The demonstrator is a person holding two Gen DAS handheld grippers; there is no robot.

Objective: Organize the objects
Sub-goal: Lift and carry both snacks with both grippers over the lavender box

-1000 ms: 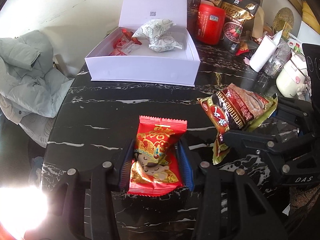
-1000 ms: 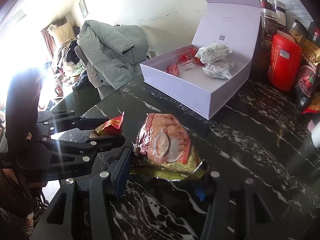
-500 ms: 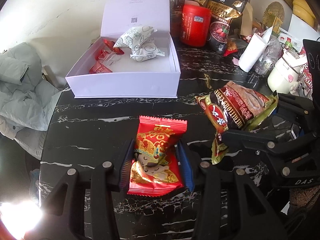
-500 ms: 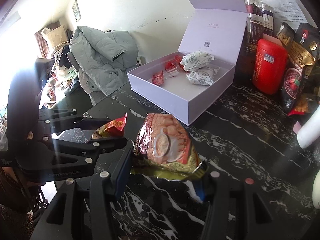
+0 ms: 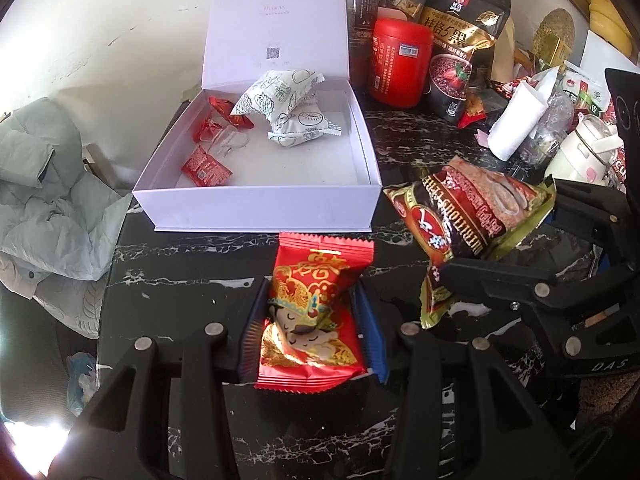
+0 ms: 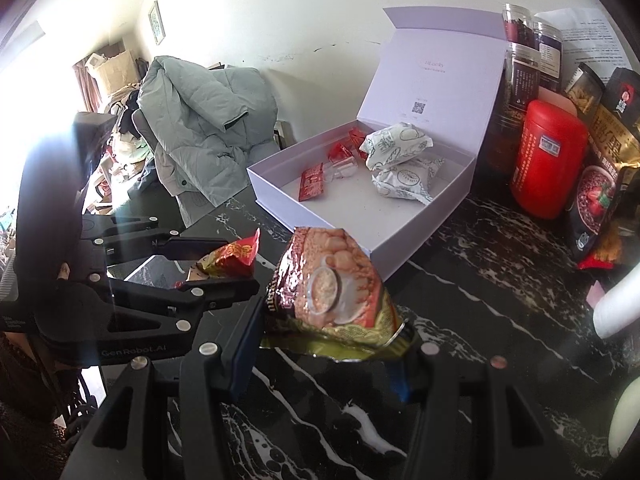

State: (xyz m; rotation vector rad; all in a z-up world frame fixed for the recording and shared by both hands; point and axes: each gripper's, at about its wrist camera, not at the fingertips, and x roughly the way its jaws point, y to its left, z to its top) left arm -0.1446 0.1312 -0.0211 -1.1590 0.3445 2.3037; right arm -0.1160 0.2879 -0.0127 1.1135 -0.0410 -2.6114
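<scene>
The left gripper is clamping a red snack packet between its blue-edged pads, jaws closed tight on the wrapper — the packet, printed with a cartoon figure in a gold headdress, is sitting upright in the grip above the black marbled bench. The right gripper is pinching a dark red and green snack bag by its lower crimped edge, its jaws standing a little wider; the bag is tilting up and forward over the bench. In the left wrist view the same bag is hanging just right of the red packet, apart from it.

Ahead of both grippers an open white gift box is resting on the bench, its lid standing up against the wall. Inside it two white patterned packets are lying one against the other toward the back, with several small red sachets along the left side and what may be a clear wrapper among them — glare is making that hard to read. To the right of the box a red canister is standing beside a black-and-gold pouch and dark jars. A grey-green padded jacket is draped just beyond the bench's edge.
</scene>
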